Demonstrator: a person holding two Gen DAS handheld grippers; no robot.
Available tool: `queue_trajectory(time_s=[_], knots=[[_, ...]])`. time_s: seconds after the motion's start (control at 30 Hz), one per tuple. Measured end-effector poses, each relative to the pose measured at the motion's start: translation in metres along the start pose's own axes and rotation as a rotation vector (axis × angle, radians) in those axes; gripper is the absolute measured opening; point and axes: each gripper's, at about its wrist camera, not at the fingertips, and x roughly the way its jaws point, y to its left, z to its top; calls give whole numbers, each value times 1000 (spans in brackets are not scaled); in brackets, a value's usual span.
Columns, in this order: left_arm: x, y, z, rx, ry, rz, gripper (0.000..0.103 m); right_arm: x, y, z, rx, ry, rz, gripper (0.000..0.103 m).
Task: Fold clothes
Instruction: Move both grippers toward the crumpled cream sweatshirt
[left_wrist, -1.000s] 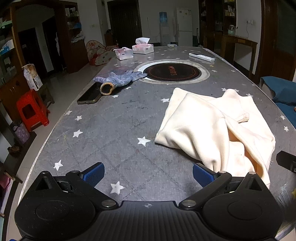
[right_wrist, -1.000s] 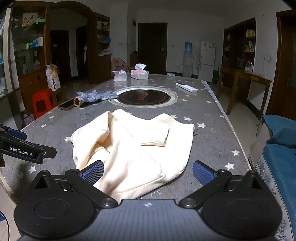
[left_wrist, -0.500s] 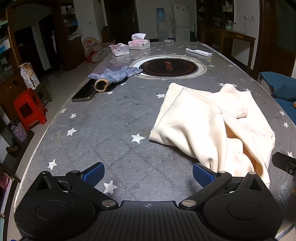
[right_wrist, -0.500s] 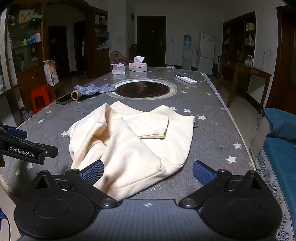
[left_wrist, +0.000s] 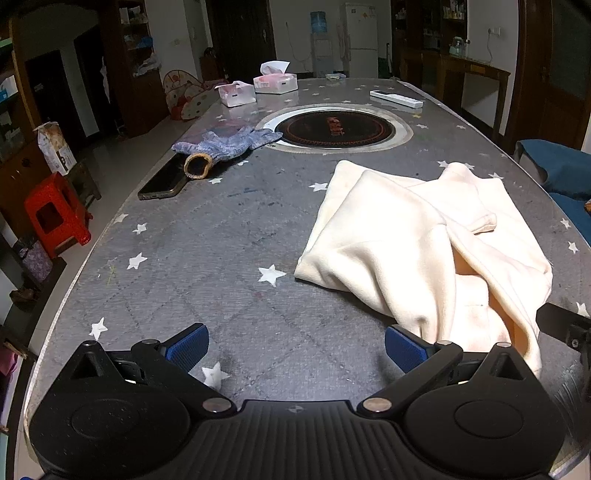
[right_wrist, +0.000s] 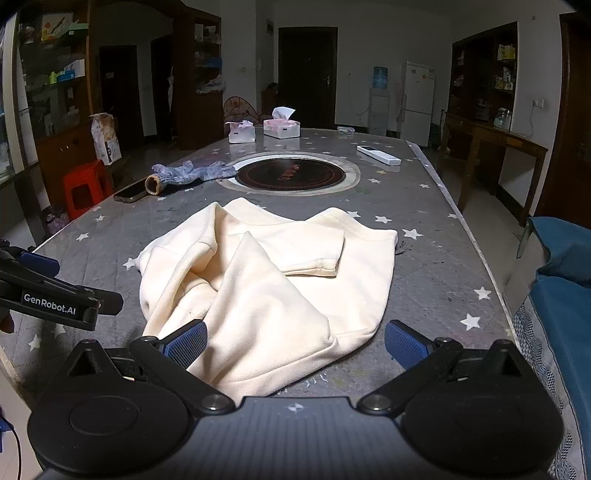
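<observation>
A cream sweatshirt (left_wrist: 417, 240) lies rumpled and partly folded on the grey star-patterned table (left_wrist: 221, 240); it also shows in the right wrist view (right_wrist: 273, 280). My left gripper (left_wrist: 295, 343) is open and empty above the table near its front edge, left of the garment. My right gripper (right_wrist: 295, 343) is open and empty, hovering over the garment's near hem. The left gripper's side (right_wrist: 55, 302) shows at the left of the right wrist view.
A round hotplate (left_wrist: 334, 129) is set in the table's middle. A blue knit glove (left_wrist: 225, 142), a phone (left_wrist: 164, 181), two tissue boxes (left_wrist: 275, 81) and a remote (left_wrist: 395, 99) lie beyond. A red stool (left_wrist: 55, 218) stands left; blue seating (right_wrist: 561, 280) right.
Both grippers have drawn back and risen slightly, so the garment looks a little farther away. The garment has not moved and both grippers stay open.
</observation>
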Motion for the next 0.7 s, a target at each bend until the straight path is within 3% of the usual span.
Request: queue_trajectory(time_s=[0.7], knots=[[11,-2,4,-1,24,3,103,11,0,4,3,13,6,103]])
